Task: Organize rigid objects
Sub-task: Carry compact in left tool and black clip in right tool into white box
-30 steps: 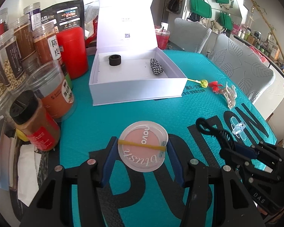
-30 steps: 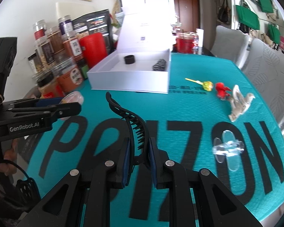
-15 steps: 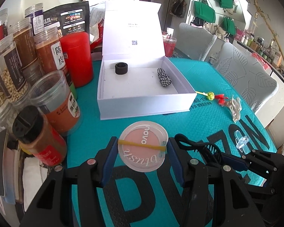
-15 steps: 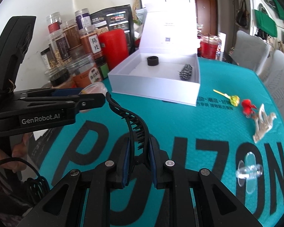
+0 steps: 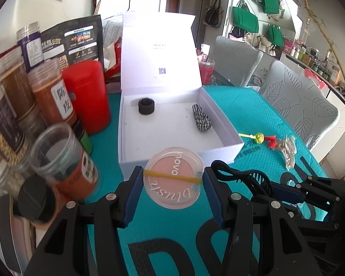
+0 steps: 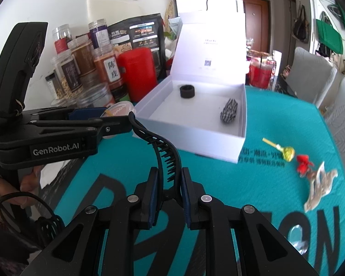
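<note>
Left gripper [image 5: 173, 179] pinches a round clear-lidded pink blush compact [image 5: 173, 177], held above the teal tablecloth [image 5: 253, 105] at the near wall of the open white cardboard box [image 5: 172, 158]. Right gripper [image 6: 169, 185] is clamped on a black toothed plastic hair comb [image 6: 158, 149]. Spice jars [image 5: 50, 96] crowd the table's left edge; grey leaf-patterned chairs [image 5: 296, 105] stand along the right.
</note>
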Available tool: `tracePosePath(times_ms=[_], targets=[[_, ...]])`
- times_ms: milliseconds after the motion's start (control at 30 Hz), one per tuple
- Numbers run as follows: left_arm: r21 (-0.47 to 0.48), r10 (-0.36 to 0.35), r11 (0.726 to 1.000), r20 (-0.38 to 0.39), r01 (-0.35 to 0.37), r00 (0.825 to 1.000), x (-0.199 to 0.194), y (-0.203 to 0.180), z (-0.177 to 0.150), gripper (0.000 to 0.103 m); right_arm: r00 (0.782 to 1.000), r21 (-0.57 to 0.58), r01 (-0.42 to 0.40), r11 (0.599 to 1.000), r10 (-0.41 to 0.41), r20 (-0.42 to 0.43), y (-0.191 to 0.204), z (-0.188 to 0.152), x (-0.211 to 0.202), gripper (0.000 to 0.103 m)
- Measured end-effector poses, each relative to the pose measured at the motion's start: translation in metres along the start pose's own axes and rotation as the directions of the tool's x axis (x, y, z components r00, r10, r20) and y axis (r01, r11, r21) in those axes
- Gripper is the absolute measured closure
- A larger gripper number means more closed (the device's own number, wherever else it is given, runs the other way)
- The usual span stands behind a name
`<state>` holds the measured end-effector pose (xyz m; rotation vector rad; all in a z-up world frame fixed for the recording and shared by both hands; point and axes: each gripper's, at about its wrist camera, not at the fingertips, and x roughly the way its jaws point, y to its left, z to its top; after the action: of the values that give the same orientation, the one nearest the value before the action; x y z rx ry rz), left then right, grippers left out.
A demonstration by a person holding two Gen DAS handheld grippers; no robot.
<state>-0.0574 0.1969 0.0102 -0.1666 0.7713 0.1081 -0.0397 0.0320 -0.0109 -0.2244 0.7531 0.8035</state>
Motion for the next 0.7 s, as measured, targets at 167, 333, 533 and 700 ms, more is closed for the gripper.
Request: tracePosePath(times_ms=[167,333,533,700], targets=[[0.044,-0.001,0.999,0.035,0.0,0.999,0.003,-0.005,0.022,0.051,1.0,-0.002,0.015,1.0,-0.015,0.02,-0.008,0.019,0.0,0.084],[0.076,-0.003,0.997,0.068,-0.002,0.998,0.007,-0.007,0.047,0.051,0.998,-0.017,0.051,0.999,-0.05,0.043,-0.014,0.039,-0.001,0.084],[0.076,-0.008,0.997,0.096,0.001,0.995,0.015,-0.004,0.073,0.051,0.994,-0.033,0.089,0.996,-0.086,0.073,-0.022,0.064,0.0,0.084],[0.085,-0.003,0.996,0.108,-0.006,0.994,0.028,0.001,0.095,0.051,0.991,-0.033,0.102,0.994,-0.098,0.088,-0.031,0.083,0.008,0.084]])
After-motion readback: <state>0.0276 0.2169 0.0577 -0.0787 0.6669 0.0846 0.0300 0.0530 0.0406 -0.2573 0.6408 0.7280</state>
